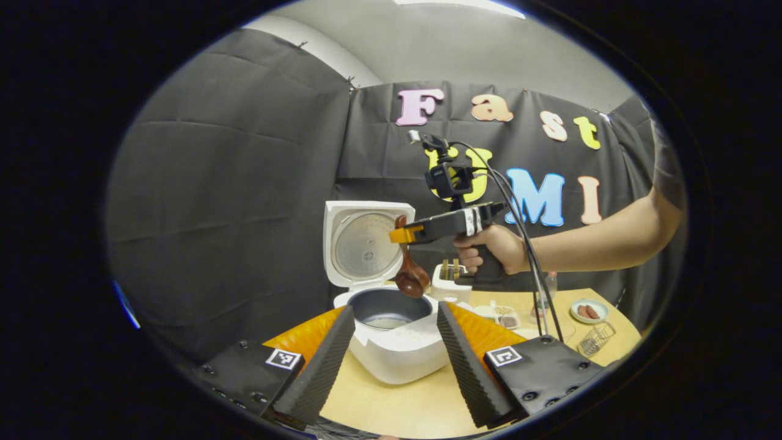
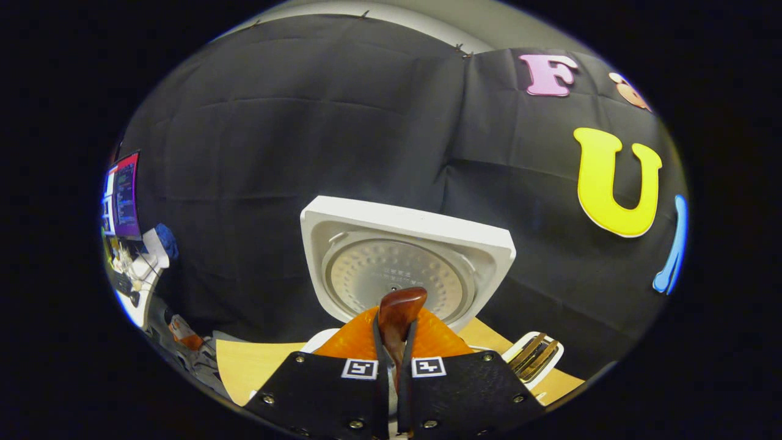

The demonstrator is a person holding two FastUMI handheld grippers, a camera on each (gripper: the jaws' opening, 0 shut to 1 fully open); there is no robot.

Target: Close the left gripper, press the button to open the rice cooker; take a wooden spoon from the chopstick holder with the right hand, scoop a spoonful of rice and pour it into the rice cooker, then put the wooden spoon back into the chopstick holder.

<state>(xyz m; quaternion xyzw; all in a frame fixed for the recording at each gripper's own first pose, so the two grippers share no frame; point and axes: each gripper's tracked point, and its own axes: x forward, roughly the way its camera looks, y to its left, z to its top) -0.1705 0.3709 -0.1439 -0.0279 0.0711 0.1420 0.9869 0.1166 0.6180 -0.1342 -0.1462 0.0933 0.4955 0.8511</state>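
Observation:
The white rice cooker (image 1: pixel 400 354) stands on the table with its lid (image 1: pixel 365 244) raised, and something pale lies at the bottom of its dark inner pot (image 1: pixel 391 308). My left gripper (image 1: pixel 396 311) is open, its fingers spread either side of the cooker and short of it. A hand holds my right gripper (image 1: pixel 404 234) above the pot, shut on the wooden spoon's handle. The wooden spoon (image 1: pixel 411 278) hangs bowl-down over the pot's far rim. In the right gripper view the spoon's handle end (image 2: pixel 400 308) pokes up between the shut gripper (image 2: pixel 396 325), facing the lid (image 2: pixel 397 269).
The white chopstick holder (image 1: pixel 451 284) stands right of the cooker, also seen low right (image 2: pixel 534 357). On the wooden table (image 1: pixel 421 403) to the right are small trays (image 1: pixel 504 316), a bottle (image 1: pixel 550 284), a small plate (image 1: pixel 589 311) and a wire rack (image 1: pixel 595 339). A monitor (image 2: pixel 122 195) glows far left.

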